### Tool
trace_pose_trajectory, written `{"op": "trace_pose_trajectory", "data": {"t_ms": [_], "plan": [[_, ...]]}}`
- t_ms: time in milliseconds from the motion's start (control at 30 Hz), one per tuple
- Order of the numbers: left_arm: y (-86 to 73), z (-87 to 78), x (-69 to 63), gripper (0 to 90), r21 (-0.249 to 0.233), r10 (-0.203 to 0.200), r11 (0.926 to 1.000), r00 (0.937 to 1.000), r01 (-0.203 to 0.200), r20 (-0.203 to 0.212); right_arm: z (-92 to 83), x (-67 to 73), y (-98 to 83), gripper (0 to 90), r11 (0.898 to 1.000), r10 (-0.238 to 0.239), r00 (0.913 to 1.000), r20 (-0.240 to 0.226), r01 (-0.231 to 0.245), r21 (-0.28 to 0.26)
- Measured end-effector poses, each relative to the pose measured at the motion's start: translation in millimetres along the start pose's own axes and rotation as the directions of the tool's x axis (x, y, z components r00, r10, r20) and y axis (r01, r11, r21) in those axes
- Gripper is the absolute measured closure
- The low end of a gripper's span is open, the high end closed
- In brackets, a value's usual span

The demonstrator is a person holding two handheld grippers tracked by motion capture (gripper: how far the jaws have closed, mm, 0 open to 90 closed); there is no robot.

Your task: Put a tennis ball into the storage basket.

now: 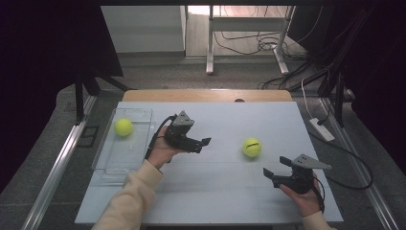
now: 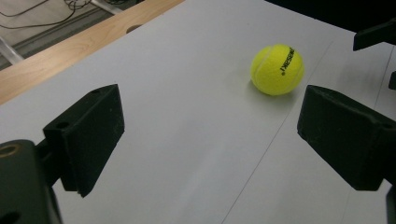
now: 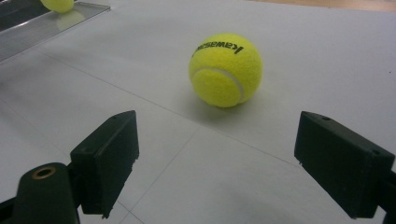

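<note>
Facing tennis ball (image 2: 277,69) | tray ball (image 3: 57,4) cut off | both tools' jaws apart

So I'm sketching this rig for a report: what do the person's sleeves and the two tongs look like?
Both tongs are black, each with two blocky, flat-faced jaws. The left tongs carry a grey plate on top and trail a black cable; the right tongs bear a grey three-cornered plate and a black cable too. The left sleeve is cream; a cream cuff shows at the right.

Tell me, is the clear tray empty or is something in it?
Not empty. The clear tray holds one yellow tennis ball near its far end. The other ball lies out on the table.
</note>
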State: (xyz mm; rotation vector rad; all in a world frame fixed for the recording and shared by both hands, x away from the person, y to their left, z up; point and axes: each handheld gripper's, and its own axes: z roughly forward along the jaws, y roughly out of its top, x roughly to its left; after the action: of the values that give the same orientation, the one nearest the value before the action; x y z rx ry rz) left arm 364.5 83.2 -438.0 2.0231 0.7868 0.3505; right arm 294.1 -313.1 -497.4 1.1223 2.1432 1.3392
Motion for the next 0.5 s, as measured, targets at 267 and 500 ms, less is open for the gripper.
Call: {"op": "trace_pose_trajectory", "data": {"t_ms": [267, 500], "plan": [[4.9, 7.6, -2.3, 8.0, -0.01, 0.003, 0.9999, 1.0, -0.003, -0.008, 1.0, 0.6, 0.4, 14.1, 1.0, -0.004, 1.0, -0.005, 0.004, 0.001], [9.8, 19.4, -6.7, 7.9, -0.005, 0.008, 1.0, 0.9999, -0.008, 0.011, 1.1, 0.7, 0.4, 14.1, 1.0, -0.002, 1.0, -0.006, 0.002, 0.0]]}}
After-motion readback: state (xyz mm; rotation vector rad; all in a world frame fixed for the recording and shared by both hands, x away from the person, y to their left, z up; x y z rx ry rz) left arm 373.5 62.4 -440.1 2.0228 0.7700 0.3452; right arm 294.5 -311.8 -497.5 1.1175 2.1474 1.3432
